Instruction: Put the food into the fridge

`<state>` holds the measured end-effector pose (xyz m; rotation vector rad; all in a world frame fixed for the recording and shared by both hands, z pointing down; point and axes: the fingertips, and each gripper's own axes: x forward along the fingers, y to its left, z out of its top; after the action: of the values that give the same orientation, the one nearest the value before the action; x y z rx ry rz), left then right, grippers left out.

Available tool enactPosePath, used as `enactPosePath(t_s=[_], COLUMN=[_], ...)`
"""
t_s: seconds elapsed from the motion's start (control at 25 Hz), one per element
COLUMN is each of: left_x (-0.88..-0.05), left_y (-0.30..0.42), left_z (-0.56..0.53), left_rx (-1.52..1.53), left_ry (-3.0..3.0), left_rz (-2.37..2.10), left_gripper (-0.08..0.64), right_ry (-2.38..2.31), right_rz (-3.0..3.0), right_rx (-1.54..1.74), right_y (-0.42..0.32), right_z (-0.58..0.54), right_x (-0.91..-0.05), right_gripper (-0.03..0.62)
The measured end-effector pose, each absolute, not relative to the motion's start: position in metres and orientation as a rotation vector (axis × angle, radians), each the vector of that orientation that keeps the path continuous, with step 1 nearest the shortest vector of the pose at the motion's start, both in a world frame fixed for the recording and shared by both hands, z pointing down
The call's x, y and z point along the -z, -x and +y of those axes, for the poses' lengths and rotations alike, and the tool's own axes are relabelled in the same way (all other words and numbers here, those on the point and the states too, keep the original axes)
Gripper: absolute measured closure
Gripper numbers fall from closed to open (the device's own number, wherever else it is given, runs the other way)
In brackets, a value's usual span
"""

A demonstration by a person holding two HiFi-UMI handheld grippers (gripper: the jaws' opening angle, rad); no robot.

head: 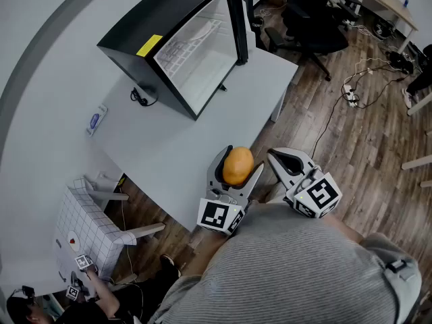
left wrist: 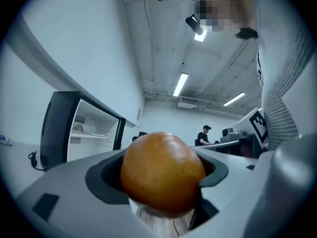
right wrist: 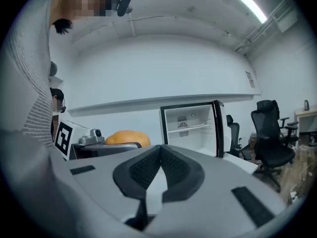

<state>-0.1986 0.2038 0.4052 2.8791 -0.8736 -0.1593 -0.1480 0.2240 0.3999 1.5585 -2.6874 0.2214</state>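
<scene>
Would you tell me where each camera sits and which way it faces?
Head view: on the person's head, looking steeply down at the table, open fridge, left gripper, right gripper and grey sweater.
Left gripper view: on the left gripper, level along jaws clamped on the orange fruit; sweater at right.
Right gripper view: on the right gripper, level, jaws shut and empty; sweater at left.
Shared: all show fridge and orange fruit.

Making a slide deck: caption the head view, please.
Left gripper holds an orange fruit before the open fridge on the table; right gripper shut, empty.
</scene>
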Motion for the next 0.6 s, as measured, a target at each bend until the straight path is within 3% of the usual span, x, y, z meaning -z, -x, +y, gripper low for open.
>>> enactPosePath(t_s=[0.6], left_x=[-0.405], left_y=[0.209], left_z=[0.198], left_rx=[0.165], left_ry=[-2.865], left_rz=[-0.896], left_gripper=[0.195], right_ry=[-1.530], right_rz=[-2.720], right_rx=[-0.214], right_y=[0.160], right_z=[0.218], right_x=[-0.397], right_gripper=[0.580])
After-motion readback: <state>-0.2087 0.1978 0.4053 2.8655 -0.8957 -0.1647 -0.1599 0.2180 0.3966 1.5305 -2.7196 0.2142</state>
